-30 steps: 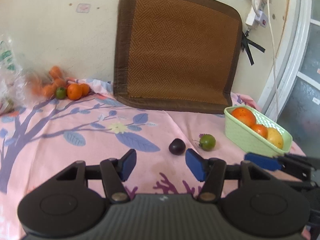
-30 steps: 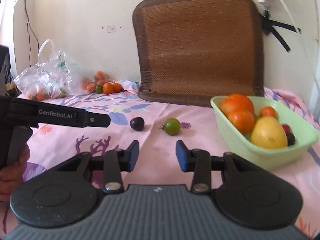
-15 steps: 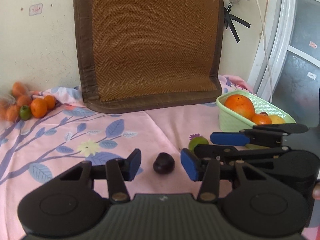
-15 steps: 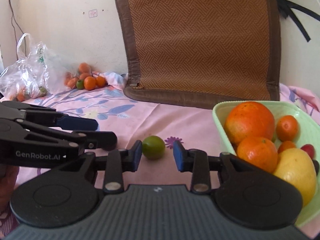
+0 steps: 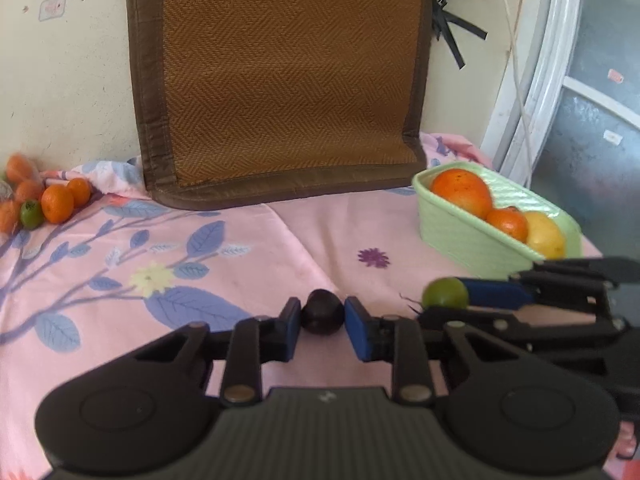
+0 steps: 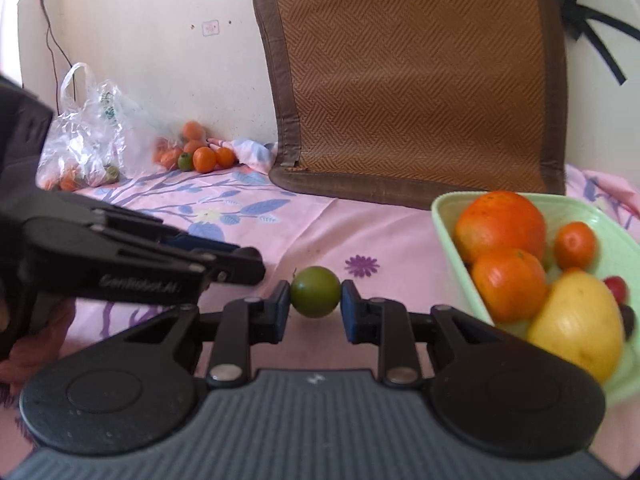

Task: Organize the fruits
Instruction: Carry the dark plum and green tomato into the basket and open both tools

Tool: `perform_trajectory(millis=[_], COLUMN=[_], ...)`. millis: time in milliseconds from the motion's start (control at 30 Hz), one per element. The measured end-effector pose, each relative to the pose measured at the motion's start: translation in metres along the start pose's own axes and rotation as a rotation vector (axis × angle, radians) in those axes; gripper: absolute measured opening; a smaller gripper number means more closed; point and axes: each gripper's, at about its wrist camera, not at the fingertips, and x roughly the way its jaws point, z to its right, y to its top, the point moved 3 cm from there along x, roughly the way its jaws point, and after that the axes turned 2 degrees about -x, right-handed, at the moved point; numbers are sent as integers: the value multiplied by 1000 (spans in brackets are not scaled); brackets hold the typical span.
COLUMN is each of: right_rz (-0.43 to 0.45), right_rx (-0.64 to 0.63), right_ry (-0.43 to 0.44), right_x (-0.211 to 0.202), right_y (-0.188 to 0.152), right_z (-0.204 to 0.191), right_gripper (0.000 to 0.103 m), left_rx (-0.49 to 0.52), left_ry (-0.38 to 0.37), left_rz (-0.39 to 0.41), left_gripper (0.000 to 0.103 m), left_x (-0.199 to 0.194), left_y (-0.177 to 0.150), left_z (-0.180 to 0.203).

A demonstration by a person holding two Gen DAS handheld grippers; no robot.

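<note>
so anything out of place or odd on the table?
A pile of loose oranges sits by the wall beside a plastic bag, far from the green basket. The woven mat leans upright against the wall. Nothing spilled or damaged.

From my seat, everything sits relative to the pale green plastic basket (image 6: 444, 216) on the pink floral cloth (image 5: 120, 248). Left of it lies the small green round fruit (image 6: 315, 297), farther left the dark purple plum (image 5: 322, 317). The woven brown mat (image 5: 280, 80) stands behind-left; loose small oranges (image 5: 58, 203) lie far left by the wall.
</note>
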Motion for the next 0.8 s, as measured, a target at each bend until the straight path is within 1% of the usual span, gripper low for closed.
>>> perform_trajectory(millis=[100, 233, 300, 400, 500, 567, 700, 800], right_rz=[22, 68, 111, 188, 231, 242, 224, 205], right_rx=[-3, 45, 58, 84, 96, 114, 127, 128], right_ry=[-34, -86, -132, -199, -258, -279, -323, -330], right_x=[-26, -65, -85, -109, -118, -116, -99, -87], right_y=[-15, -31, -33, -29, -22, -19, -19, -23], right_z=[-1, 9, 20, 43, 71, 93, 129, 142], right_gripper=[30, 30, 30, 30, 30, 30, 30, 30], left_rx=[2, 36, 57, 76, 97, 102, 93, 83], left_ry=[-62, -152, -184, -230, -238, -230, -195, -174], left_rz=[23, 34, 47, 72, 77, 68, 20, -18], left_gripper=[25, 25, 25, 25, 25, 25, 25, 25], left_x=[-14, -25, -28, -28, -14, 1, 40, 67], left_y=[-9, -13, -5, 16, 40, 55, 75, 83], left_z=[23, 67, 86, 114, 140, 152, 167, 172])
